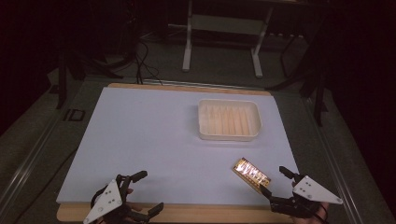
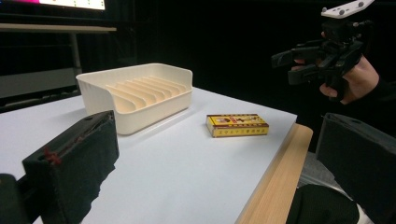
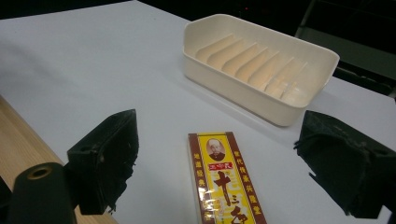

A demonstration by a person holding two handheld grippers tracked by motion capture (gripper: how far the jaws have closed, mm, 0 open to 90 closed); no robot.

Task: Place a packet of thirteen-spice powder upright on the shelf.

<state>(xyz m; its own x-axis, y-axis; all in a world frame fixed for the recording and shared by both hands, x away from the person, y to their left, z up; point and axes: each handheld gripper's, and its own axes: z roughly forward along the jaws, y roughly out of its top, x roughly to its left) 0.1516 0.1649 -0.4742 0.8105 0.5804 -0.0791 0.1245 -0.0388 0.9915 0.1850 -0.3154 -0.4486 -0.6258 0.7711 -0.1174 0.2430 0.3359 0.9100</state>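
One flat yellow box (image 3: 224, 179), red borders, portrait, red characters, lying flat.

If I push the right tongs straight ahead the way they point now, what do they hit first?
Most likely the yellow box: it lies flat on the table between the open jaws of the right tongs, just ahead. The tray sits beyond it. How far the box is from the tips is hard to judge.

yellow box (image 3: 225, 179) near end cut off by bottom edge, its small print unreadable
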